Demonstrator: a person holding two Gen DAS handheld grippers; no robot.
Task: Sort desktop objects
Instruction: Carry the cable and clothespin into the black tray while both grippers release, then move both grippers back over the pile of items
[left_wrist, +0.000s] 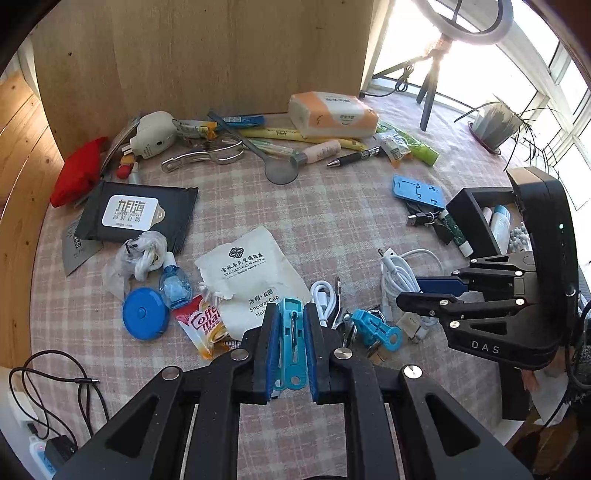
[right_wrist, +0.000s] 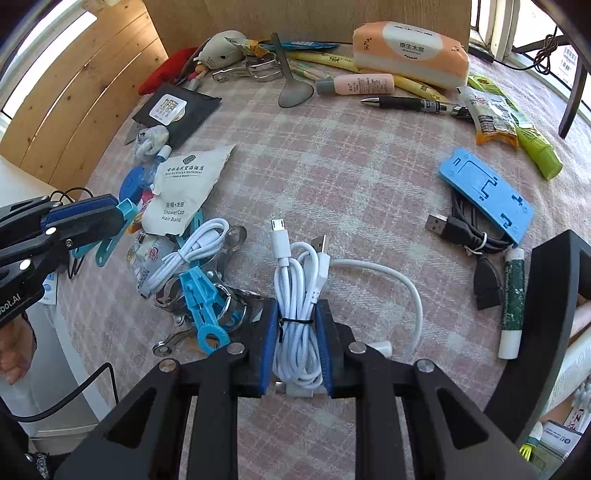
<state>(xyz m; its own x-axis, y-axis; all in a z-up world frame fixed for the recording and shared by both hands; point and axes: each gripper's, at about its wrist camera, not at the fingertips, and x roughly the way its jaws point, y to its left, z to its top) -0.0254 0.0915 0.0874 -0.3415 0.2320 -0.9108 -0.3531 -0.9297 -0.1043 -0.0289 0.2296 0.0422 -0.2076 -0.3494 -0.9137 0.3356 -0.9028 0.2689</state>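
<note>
My left gripper (left_wrist: 291, 332) is shut on a light blue clothespin (left_wrist: 291, 343) and holds it above the checked tablecloth; it also shows at the left of the right wrist view (right_wrist: 110, 218). My right gripper (right_wrist: 298, 332) is shut on a bundled white USB cable (right_wrist: 299, 288), whose loose end loops to the right. From the left wrist view the right gripper (left_wrist: 410, 290) sits beside that cable (left_wrist: 399, 273). A second blue clothespin (right_wrist: 201, 306) lies on metal clips, next to another white cable (right_wrist: 188, 251).
A black organizer box (left_wrist: 469, 218) stands at the right edge. Blue phone stand (right_wrist: 487, 192), black USB cable (right_wrist: 461, 229), glue stick (right_wrist: 511, 302), pen (right_wrist: 406, 103), tissue pack (right_wrist: 410, 51), spoon (right_wrist: 291, 88), shower cap packet (left_wrist: 251, 273), black wipes pack (left_wrist: 136, 214) and blue tape measure (left_wrist: 144, 314) litter the table.
</note>
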